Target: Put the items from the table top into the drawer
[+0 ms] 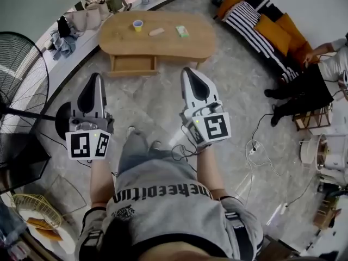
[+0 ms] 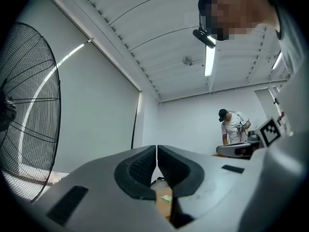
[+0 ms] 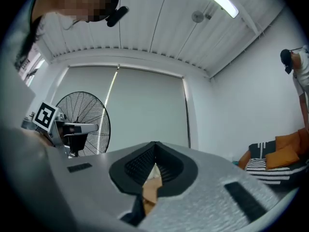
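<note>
A low oval wooden table [image 1: 163, 45] stands ahead on the floor. On it are a small yellow-and-blue cup [image 1: 138, 24], a beige item [image 1: 156, 31] and a green packet [image 1: 182, 31]. The drawer [image 1: 133, 64] under the table's left part is pulled out a little. My left gripper [image 1: 98, 76] and right gripper [image 1: 186, 69] are held level, short of the table, both shut and empty. In the left gripper view the left gripper [image 2: 157, 151] has its tips together, with the green packet [image 2: 166, 197] showing below them. In the right gripper view the right gripper [image 3: 154, 146] is shut too.
A large standing fan [image 1: 22, 75] is at my left. A sofa with striped and orange cushions [image 1: 261, 20] and a seated person [image 1: 326, 64] are at the right. Cables [image 1: 255, 145] lie on the floor. Clothes [image 1: 81, 20] are piled at the back left.
</note>
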`<state>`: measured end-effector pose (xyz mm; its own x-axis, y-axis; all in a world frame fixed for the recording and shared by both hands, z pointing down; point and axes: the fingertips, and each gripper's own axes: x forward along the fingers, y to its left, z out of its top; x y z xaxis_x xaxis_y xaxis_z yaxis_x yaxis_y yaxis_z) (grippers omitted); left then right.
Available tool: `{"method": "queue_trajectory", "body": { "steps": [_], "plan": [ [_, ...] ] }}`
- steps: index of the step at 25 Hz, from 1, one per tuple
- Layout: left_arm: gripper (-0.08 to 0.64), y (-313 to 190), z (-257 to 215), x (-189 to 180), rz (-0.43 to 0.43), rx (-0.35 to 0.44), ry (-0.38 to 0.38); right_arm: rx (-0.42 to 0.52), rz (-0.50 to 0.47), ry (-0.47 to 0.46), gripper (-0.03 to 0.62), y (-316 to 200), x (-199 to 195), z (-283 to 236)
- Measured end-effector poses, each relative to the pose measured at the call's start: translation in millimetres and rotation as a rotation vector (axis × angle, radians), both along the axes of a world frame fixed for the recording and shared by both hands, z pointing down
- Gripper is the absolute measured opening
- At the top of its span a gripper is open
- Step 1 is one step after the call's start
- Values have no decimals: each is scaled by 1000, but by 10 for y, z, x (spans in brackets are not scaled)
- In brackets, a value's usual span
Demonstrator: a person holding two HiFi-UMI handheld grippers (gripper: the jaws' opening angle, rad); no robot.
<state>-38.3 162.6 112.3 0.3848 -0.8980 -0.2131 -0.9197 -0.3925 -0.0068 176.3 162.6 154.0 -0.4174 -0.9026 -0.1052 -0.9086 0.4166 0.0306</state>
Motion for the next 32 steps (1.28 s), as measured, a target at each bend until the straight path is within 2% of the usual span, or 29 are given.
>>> {"method": "queue_trajectory", "body": {
  "steps": [6,13,20,27,32],
  "plan": [
    [12,-713,156,-253,-8,-28,16,-14,-15,-2,3,-691,-246,119],
    [12,-1828,184,-474,32,-33,19,-22,31,2,3,-1745,-442,117],
    [12,-2815,166,-809,78,-45,14,-36,65,5,3,-2680,-810,92],
    [12,-3465,351,-1012,126,-82,8,-90,86,-4,3,-3322,-1092,282],
    [12,-3764,577,-1026,133,-119,6,-171,68,-24,3,-3676,-1136,634]
  ]
}}
